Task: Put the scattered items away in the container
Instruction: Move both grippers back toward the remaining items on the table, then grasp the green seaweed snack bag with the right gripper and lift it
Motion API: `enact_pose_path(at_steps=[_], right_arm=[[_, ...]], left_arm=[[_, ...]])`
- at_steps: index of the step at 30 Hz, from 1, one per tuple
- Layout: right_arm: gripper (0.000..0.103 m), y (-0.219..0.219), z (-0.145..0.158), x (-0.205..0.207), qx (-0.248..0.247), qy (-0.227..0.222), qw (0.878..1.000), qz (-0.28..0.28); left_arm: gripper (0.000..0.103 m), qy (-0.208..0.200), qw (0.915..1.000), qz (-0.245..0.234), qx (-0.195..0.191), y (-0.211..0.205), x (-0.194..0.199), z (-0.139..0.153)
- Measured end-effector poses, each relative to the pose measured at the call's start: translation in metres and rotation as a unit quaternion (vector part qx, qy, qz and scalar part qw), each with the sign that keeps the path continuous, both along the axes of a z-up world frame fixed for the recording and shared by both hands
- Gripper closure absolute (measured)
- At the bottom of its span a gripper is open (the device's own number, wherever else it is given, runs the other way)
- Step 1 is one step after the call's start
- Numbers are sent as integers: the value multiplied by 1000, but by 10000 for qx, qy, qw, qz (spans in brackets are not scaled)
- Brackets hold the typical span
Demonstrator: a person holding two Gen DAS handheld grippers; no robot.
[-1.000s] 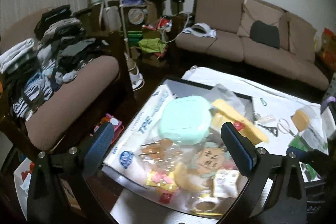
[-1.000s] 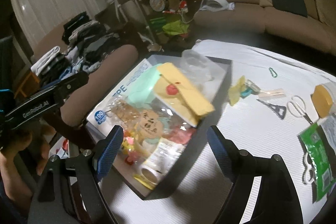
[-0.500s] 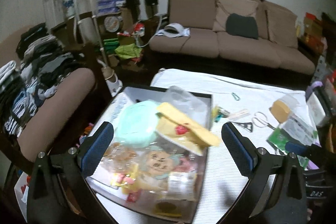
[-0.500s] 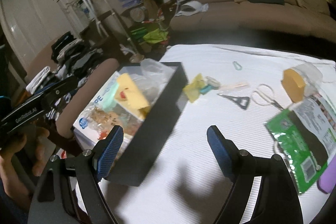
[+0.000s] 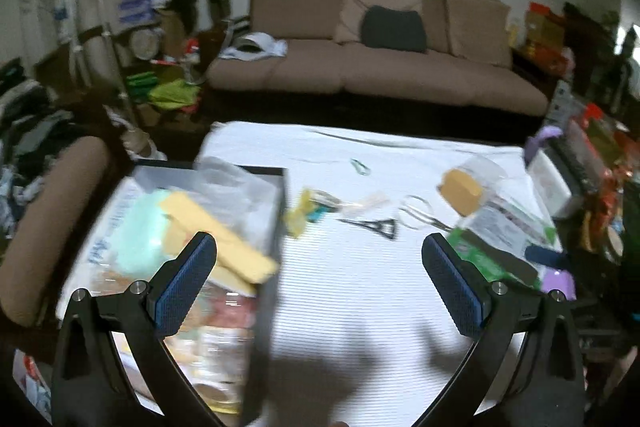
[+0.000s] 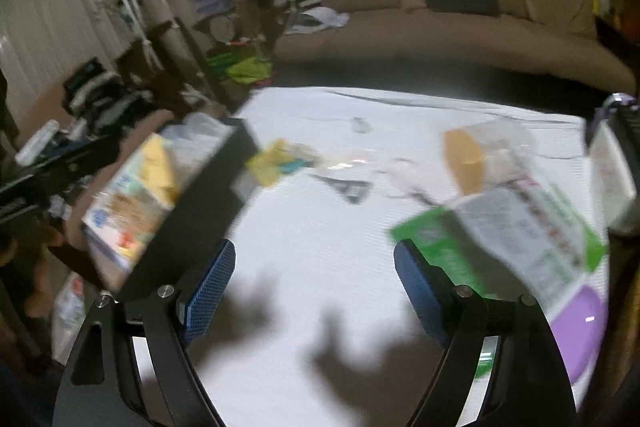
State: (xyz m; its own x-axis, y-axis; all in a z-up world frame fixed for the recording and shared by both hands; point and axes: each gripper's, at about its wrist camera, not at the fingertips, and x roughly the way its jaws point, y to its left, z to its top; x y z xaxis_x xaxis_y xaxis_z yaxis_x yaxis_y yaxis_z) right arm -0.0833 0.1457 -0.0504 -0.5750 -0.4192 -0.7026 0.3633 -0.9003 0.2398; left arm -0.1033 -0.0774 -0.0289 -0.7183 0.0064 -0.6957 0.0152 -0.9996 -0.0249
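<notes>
Both hand-held grippers spread wide and empty: left hand-held gripper (image 5: 319, 279) and right hand-held gripper (image 6: 314, 285) poised over bare white desk (image 5: 332, 291), likely between picks. Black container (image 5: 276, 227) at nine o'clock in the left view, already heaped with a mint case (image 5: 140, 239), yellow packet (image 5: 216, 235) and snack bags. Still loose, toward one o'clock: scissors (image 5: 420, 213), black opener (image 5: 376, 227), orange-lidded tub (image 5: 460, 189), green pouch (image 6: 520, 227) nearest the right jaws.
</notes>
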Motion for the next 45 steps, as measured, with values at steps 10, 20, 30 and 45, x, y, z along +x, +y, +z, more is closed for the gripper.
enact_pose_path(at_steps=[10,20,30,45], right_arm=[[18,147,-63,-29,318,-695,9891,-1261],[18,219,-116,-38,-1107,-1648,9609,-1931],[17,230,-138,-33,-1699,-2074,9393,-2142],[49,213,-134,-54,-2690,-1722,9317,-1727]], left_arm=[[0,-986,9899,-958,356,103,-48,-104],[1,-1459,9740,-1593,678,191,-44,-172],[6,-1655,9726,-1495,657,183,-44,-190],[6,-1779,9717,-1380,711,174,-50,-199]])
